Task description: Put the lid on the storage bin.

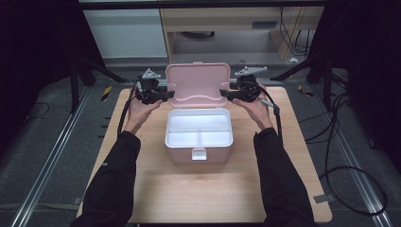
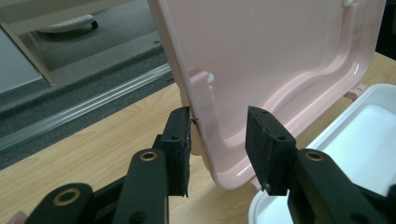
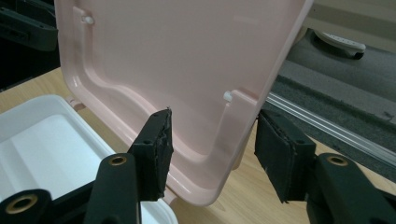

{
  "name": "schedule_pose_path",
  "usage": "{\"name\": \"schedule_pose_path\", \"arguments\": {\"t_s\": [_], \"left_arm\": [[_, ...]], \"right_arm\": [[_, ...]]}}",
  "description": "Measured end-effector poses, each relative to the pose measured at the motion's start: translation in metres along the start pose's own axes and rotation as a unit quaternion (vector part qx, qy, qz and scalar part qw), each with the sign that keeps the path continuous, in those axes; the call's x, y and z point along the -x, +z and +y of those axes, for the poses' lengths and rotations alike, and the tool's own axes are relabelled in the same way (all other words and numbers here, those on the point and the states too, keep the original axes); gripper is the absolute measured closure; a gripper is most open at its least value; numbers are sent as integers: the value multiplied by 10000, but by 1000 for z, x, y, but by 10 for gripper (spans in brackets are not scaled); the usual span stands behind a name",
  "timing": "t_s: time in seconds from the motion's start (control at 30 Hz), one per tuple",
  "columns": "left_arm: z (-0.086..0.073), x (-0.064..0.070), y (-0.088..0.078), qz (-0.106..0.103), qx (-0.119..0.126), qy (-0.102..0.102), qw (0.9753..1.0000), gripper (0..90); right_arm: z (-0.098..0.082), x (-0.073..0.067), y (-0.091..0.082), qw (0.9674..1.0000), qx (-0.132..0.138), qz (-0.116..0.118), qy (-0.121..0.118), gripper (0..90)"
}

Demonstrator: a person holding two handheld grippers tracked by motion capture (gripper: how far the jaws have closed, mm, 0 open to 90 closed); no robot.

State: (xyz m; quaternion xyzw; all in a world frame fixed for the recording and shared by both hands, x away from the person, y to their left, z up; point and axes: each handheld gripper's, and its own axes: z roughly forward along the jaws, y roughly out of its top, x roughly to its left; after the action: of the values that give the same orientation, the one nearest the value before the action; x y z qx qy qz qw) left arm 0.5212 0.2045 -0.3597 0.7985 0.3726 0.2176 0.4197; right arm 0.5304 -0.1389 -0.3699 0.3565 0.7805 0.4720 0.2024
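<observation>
1. Pink plastic sitting between both pairs of jaws: straddling one side edge of the lid [image 2: 280, 56] with the left gripper [image 2: 217, 140], jaws apart, outer pad at or just touching the rim, inner pad standing off the inside face.
2. Straddling the opposite side edge with the right gripper [image 3: 212, 149], jaws apart, neither pad pressing.
3. Standing near upright on the rear hinge, long axis running across from one gripper to the other, both equally near.
4. Lying open just in front and below: the white-lined box [image 1: 198, 142], mid-table [image 1: 213, 189]; probably calling for swinging the lid forward and down, both sides together.
</observation>
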Motion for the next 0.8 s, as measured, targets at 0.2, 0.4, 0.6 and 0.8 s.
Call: {"name": "schedule_pose_path", "arguments": {"t_s": [0.2,0.4,0.6,0.8], "left_arm": [[-2,7,-9,-27,30,70,10000,613],[-4,16,-22,50,-62,199,9998,631],[-6,25,-32,120,-138,262,9995,669],[-7,32,-39,243,-278,439,9984,725]], "right_arm": [[2,-6,-12,9999,-32,10,-162,471],[-1,-16,-23,9997,-74,9,-242,480],[1,-26,-34,9989,-241,-88,-389,547],[-1,-32,-43,9984,-320,-239,-410,672]]}}
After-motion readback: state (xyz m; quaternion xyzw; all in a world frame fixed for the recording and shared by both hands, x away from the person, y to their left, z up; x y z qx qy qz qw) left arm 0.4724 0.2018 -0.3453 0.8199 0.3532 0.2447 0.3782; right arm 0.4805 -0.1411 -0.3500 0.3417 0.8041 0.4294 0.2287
